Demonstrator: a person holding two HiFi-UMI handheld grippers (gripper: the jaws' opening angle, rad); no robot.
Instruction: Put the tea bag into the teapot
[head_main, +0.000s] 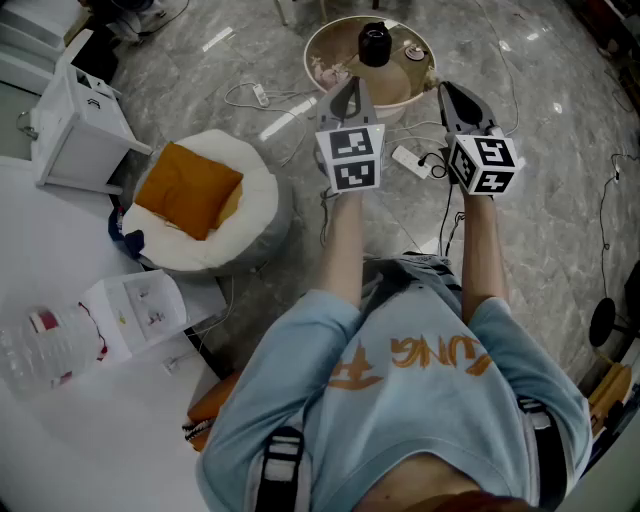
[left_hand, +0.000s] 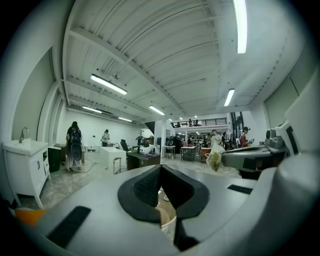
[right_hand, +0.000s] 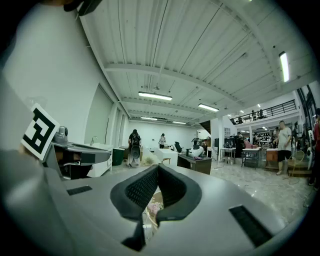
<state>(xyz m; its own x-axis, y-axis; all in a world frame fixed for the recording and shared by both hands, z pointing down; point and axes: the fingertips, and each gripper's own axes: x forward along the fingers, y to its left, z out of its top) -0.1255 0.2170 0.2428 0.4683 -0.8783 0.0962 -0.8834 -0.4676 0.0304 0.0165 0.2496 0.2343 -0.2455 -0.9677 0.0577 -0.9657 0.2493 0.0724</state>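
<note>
In the head view, a round table (head_main: 312, 55) sits at the top middle. The dark pot on it is likely the teapot (head_main: 375, 42). The tea bag is too small to pick out. The left gripper (head_main: 349, 92) and right gripper (head_main: 456, 95) point at the table. In the left gripper view, the jaws are pressed together on nothing. The right gripper view shows the same. The job looks not started. Next comes finding the tea bag and opening one gripper to pinch it.

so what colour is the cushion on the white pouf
Orange. The cushion on the pouf shows best in the head view.
</note>
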